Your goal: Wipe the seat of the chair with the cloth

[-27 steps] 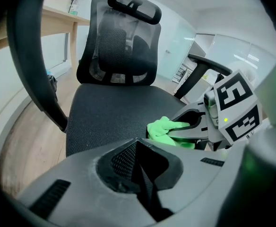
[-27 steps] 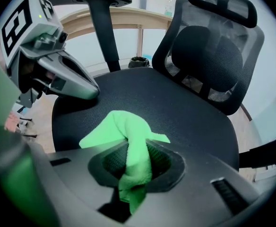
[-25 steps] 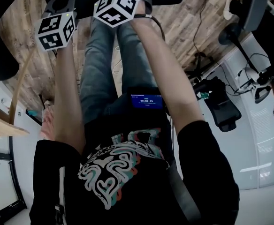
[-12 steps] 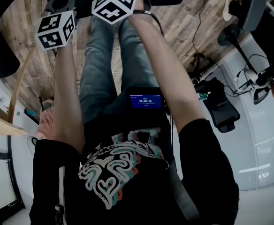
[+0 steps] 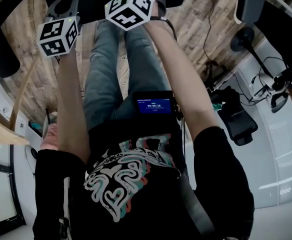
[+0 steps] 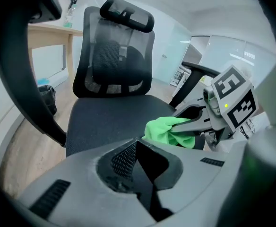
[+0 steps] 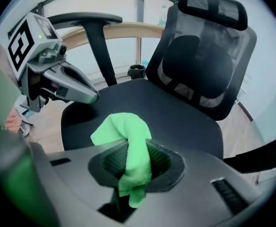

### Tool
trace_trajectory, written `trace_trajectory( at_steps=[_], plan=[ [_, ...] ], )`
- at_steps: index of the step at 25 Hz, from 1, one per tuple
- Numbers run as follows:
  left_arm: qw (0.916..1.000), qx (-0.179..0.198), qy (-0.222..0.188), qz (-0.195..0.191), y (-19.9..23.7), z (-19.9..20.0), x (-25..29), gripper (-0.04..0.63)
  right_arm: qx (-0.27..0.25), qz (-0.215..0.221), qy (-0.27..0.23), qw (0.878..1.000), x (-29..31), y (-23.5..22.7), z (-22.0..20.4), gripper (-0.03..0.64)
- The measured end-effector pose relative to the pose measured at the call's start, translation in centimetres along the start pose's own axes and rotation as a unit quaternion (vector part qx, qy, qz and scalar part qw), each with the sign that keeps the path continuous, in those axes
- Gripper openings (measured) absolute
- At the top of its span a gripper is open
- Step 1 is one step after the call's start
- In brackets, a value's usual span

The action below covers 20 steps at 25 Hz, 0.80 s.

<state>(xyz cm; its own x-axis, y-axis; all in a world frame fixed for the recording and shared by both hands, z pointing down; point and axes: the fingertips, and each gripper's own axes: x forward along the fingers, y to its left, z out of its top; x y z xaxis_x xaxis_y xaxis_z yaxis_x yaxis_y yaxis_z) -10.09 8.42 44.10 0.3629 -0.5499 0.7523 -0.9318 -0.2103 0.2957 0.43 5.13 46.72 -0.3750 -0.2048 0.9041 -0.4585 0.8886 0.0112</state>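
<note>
Now the right gripper (image 7: 135, 161) is clamped on the green cloth (image 7: 123, 129), whose loose fold bunches just ahead over the chair seat (image 7: 185, 115), ready for wiping. The left gripper (image 6: 137, 145), jaws together and empty, hovers alongside.

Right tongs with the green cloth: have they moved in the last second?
Yes, slightly: in the head view the right tongs' cube has shifted right, away from the left tongs' cube; the blue screen keeps its place.

Cloth (image 7: 128, 132) over front of chair seat (image 7: 178, 111), left gripper (image 7: 91, 97) over its left edge, backrest (image 7: 205, 65) behind it.
</note>
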Motion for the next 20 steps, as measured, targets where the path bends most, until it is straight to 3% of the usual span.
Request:
trace_trajectory(
  at_steps=[9,16,20],
  plan=[
    [0.9986,0.045,-0.028,0.0,-1.3,3.2,-4.1,0.0,-0.029,-0.052,-0.051,0.997,-6.5,-3.0,2.5,0.083],
    [0.9917,0.12,-0.044,-0.015,-5.2,7.1,-8.1,0.002,-0.006,-0.078,-0.09,0.993,-13.3,-4.1,3.1,0.083],
    [0.9869,0.148,-0.063,-0.014,-5.2,9.2,-10.7,0.001,0.005,-0.08,-0.106,0.991,-15.5,-3.1,4.2,0.083]
  ],
)
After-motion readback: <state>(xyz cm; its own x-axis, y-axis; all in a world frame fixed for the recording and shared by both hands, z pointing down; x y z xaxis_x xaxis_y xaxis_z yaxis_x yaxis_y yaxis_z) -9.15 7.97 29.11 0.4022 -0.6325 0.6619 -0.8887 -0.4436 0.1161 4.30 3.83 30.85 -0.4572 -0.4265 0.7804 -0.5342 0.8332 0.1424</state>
